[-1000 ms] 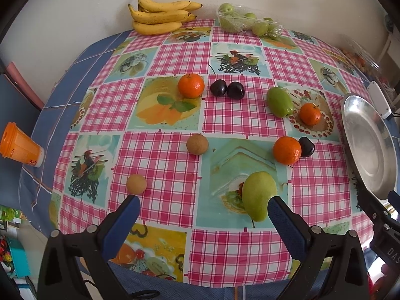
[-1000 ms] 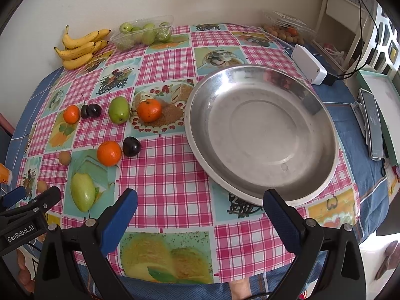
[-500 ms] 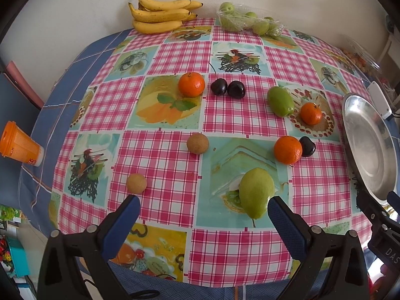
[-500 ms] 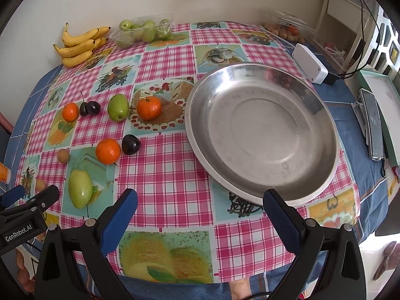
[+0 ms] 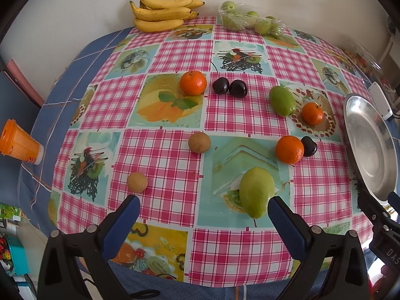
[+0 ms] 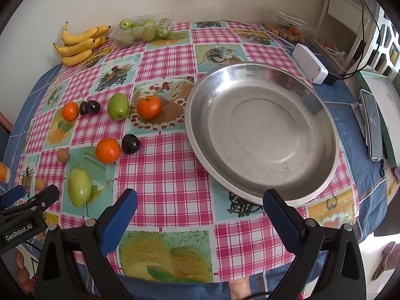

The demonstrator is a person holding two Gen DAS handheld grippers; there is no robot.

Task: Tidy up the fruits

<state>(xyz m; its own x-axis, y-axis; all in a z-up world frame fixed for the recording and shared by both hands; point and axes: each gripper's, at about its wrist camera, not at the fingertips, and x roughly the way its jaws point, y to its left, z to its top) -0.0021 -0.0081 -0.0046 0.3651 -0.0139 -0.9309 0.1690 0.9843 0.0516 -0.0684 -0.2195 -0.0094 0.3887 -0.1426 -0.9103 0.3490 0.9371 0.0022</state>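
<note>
Both pairs of tongs hung spread and empty at the near edge of the counter [image 6: 162, 175], with no fruit yet gathered. The left tongs [image 5: 203, 208] hovered just short of a pale green pear [image 5: 256, 195], which lay by the right-hand fingertip; a small tan fruit [image 5: 137, 181] sat off by the other. The right tongs [image 6: 200, 202] faced the steel dish [image 6: 322, 175], their right tip over its near rim, and the dish held nothing.

Beyond the pear lay a brown round fruit [image 5: 199, 142], then an orange [image 5: 289, 149] touching a dark plum [image 5: 309, 146]. Farther back, a green mango-shaped fruit [image 5: 282, 100] lay just beside a second orange [image 5: 312, 113], and a third orange [image 5: 193, 83] sat near a pair of dark cherries [image 5: 230, 87] that touched each other. At the far edge, against the wall, rested a bunch of bananas [image 5: 162, 12] and a clear punnet of small green fruit [image 5: 250, 21].

An orange-lidded cup [image 5: 18, 142] lay on its side off the left of the cloth; a white box [image 6: 310, 63] and a phone on a stand [image 6: 372, 125] stood past the dish.

By the look of it, the sorting had barely begun: every loose fruit remained scattered, the dish seemed the likely home, and the pear the likely first pick.
</note>
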